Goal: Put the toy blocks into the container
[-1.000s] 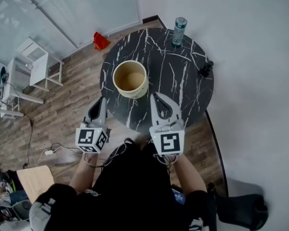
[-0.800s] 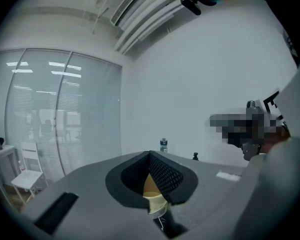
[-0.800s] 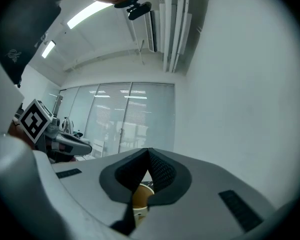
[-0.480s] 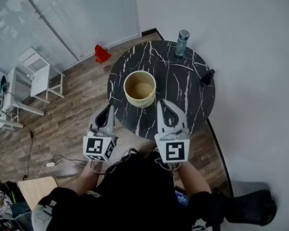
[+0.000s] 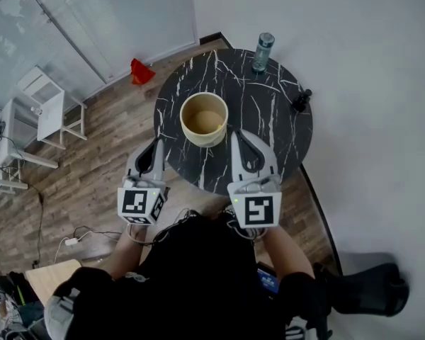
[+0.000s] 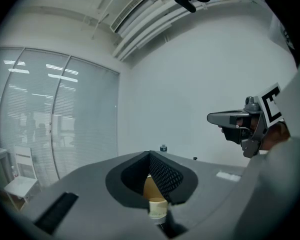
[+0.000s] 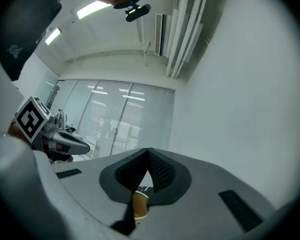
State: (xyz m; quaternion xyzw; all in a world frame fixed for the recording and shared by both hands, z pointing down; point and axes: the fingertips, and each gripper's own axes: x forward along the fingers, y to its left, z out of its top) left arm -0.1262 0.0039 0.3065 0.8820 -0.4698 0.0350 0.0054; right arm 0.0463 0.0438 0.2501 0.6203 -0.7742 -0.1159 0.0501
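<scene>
Tan round tub point(image 5: 204, 119) on black marbled surface point(image 5: 269, 129), ahead between left tool point(image 5: 158, 146) and right tool point(image 5: 238, 137); both pressed together.

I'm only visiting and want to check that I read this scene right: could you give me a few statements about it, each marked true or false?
The cream container stands on the round black table. True.
A bottle stands at the table's far edge. True.
The left gripper and right gripper each hold a toy block. False: both are shut with nothing between the jaws.
The red thing lies on the table. False: it lies on the wooden floor.
</scene>
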